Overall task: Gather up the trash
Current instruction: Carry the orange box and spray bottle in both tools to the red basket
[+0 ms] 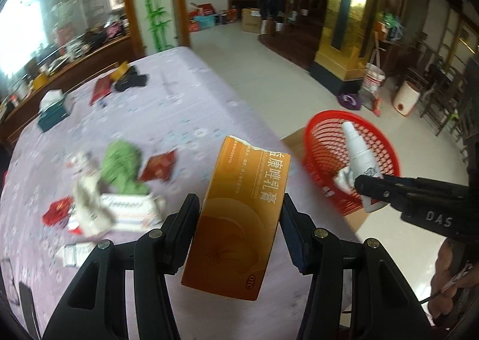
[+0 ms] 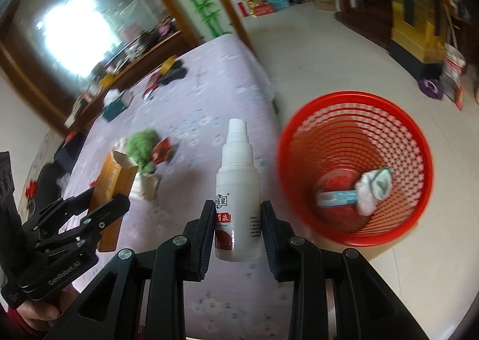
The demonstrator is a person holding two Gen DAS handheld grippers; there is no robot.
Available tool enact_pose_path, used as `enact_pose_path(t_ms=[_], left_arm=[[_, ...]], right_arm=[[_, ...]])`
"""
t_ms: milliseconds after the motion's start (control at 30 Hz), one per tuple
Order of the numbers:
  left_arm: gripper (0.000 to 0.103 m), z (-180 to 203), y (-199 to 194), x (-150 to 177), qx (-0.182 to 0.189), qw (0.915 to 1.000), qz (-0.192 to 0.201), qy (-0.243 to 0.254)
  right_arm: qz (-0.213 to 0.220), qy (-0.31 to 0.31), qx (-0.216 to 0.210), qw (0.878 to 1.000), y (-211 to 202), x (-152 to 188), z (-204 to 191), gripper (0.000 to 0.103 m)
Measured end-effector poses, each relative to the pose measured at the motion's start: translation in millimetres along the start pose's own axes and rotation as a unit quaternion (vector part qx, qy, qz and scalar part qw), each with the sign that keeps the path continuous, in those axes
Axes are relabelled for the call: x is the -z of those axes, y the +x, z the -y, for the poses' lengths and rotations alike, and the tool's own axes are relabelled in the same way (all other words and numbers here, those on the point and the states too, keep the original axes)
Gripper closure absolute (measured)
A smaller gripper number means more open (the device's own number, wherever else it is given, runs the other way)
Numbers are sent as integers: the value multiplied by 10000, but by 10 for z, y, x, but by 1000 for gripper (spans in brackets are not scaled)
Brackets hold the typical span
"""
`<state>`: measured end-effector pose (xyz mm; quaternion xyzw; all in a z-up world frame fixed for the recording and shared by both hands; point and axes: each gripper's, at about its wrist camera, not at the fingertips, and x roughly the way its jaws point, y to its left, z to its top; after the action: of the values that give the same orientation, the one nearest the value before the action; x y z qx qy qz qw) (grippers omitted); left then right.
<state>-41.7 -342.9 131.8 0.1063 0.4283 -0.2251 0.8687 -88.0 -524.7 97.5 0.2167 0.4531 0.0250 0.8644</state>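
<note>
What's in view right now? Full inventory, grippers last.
medicine box: 1, orange, held in left gripper
spray bottle: 1, white, held in right gripper
basket: 1, red mesh, on floor beside table, trash inside
table: 1, lilac floral cloth
tissue box: 1, dark green, far side of table
green cloth: 1, mid-table among wrappers
left gripper: 1, black, shut on medicine box
right gripper: 1, black, shut on spray bottle

Glossy cardboard carton (image 1: 239,220), smooth plastic bottle (image 2: 237,190).
</note>
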Motion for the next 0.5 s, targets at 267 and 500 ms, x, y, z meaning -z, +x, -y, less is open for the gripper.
enact_pose_path(t_ms=[267, 500], left_arm=[[50, 572, 201, -344, 549, 9980, -35, 310], [50, 963, 449, -524, 740, 9959, -153, 502]], right_arm=[[184, 488, 243, 9983, -182, -111, 517, 71], [257, 780, 388, 9959, -274, -203, 885, 71]])
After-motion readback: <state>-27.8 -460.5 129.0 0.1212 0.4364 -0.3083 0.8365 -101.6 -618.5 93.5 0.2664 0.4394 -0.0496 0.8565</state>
